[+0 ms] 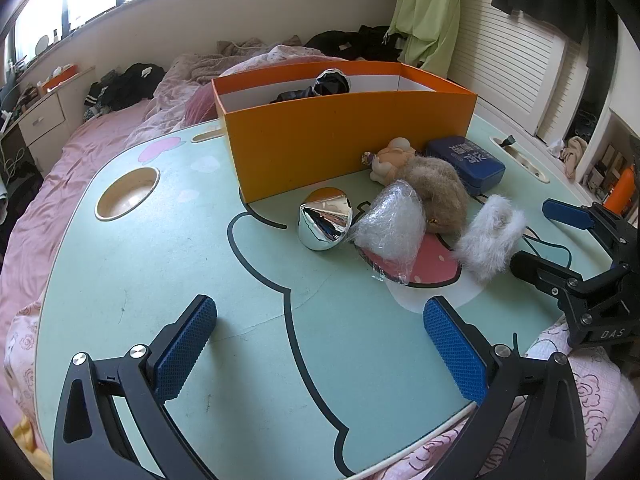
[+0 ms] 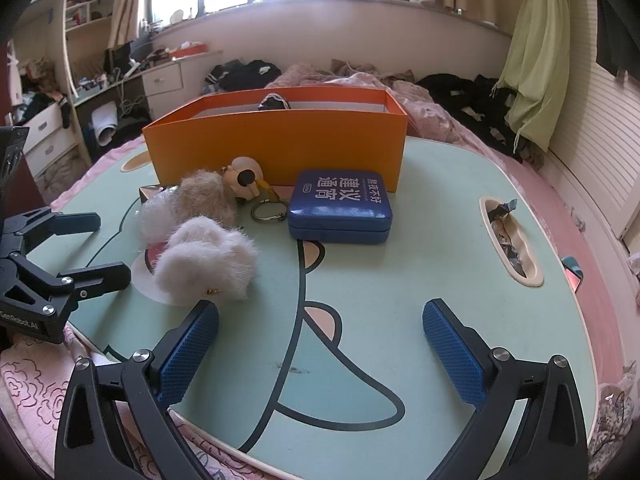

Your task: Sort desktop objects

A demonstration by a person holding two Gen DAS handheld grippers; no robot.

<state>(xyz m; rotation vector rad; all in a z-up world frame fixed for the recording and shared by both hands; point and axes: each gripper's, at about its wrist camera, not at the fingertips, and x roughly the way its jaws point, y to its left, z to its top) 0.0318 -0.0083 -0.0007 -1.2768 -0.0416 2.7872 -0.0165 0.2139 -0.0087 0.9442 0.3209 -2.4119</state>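
Observation:
An orange box [image 1: 348,136] stands at the back of the teal lap table [image 1: 160,280] with a dark shiny item [image 1: 331,82] inside. In front of it lie a silver mirrored cone [image 1: 325,224], a clear plastic bag [image 1: 390,232], a brown fluffy piece [image 1: 440,188], a white fluffy piece [image 2: 208,264], a small doll keychain [image 2: 244,178] and a blue tin [image 2: 340,208]. My left gripper [image 1: 320,312] is open over bare table, short of the cone. My right gripper [image 2: 320,312] is open, with nothing between its pads; the white fluff sits just beyond its left finger.
The table has a round cup hole [image 1: 126,196] at the left and a slot [image 2: 508,236] holding wrappers at the right. A pink bed with dark clothes [image 2: 472,92] surrounds the table. Each gripper shows at the edge of the other's view.

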